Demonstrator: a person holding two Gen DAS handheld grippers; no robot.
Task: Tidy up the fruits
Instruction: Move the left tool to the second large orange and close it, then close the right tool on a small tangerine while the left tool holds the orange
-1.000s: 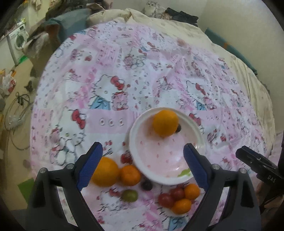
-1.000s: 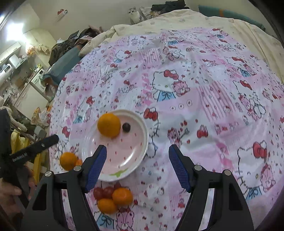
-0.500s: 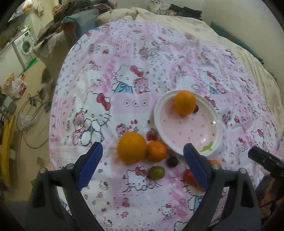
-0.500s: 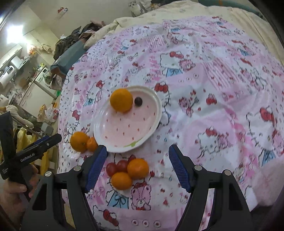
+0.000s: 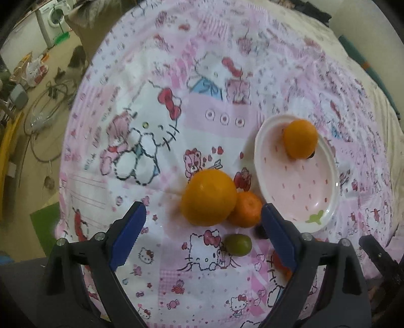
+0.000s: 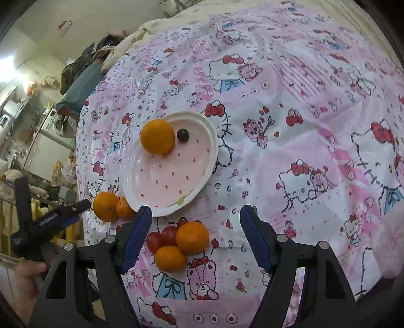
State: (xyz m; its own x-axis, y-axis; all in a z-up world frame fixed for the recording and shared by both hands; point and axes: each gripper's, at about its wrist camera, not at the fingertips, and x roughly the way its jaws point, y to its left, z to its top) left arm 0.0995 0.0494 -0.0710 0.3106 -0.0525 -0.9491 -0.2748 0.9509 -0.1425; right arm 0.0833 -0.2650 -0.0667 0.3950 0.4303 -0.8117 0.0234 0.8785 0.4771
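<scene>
A bed covered by a pink cartoon-print sheet is seen in both views, with a cluttered room and a washer beyond its edge. A white plate rests on the sheet, ahead and slightly left of the right claw, and ahead and to the right of the left claw.

Both claws are held spread wide and nothing is gripped by either. The left claw is also seen in the right view, at the far left, in a hand.

On the plate, an orange and a dark grape are already placed, just beside each other at the far rim. So the task is judged to be only begun: two pieces are sorted and most are left on the sheet.

Directly ahead of the left claw, between its jaws, a big orange is touched by a tangerine on its right. Nearer, a green fruit lies just inside the right jaw, with a dark fruit partly hidden behind that jaw.

Between the jaws of the right claw, a cluster is found: two tangerines and two tomatoes, all touching, just short of the plate's near rim.

The big orange appears to be lined up for the next pick.
</scene>
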